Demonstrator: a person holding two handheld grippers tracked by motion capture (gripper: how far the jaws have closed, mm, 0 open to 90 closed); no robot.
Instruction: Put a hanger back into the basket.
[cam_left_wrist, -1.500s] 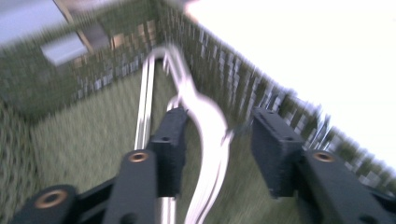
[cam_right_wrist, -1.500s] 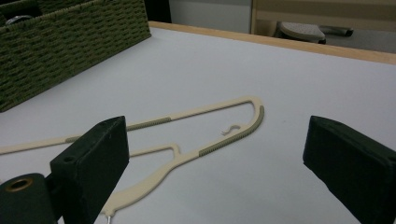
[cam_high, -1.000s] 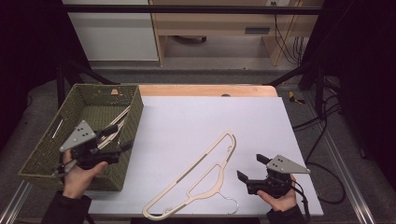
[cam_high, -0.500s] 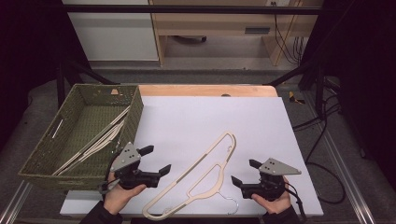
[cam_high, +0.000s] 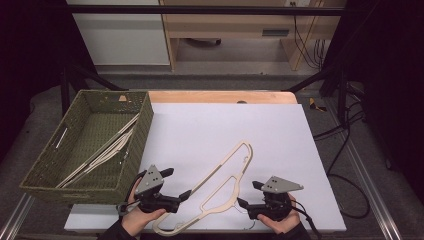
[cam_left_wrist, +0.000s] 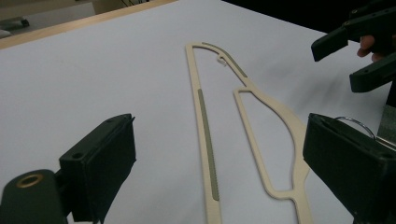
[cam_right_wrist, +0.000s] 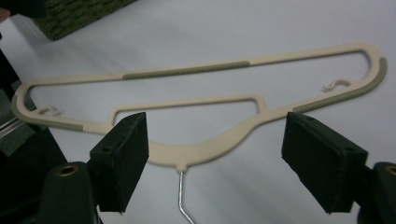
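Left gripper (cam_high: 177, 184): jaws spread, recently widened, gripping nothing. Right gripper (cam_high: 247, 194): jaws apart, recently narrowing, also gripping nothing. The cream hanger (cam_high: 223, 172) lies flat on the white table (cam_high: 280, 135) between them, its far end toward 1 o'clock. Green basket (cam_high: 142, 130) at 10 o'clock.

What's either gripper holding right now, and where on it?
Nothing. Both the left gripper and right gripper stand open beside the cream hanger, which lies flat on the table.
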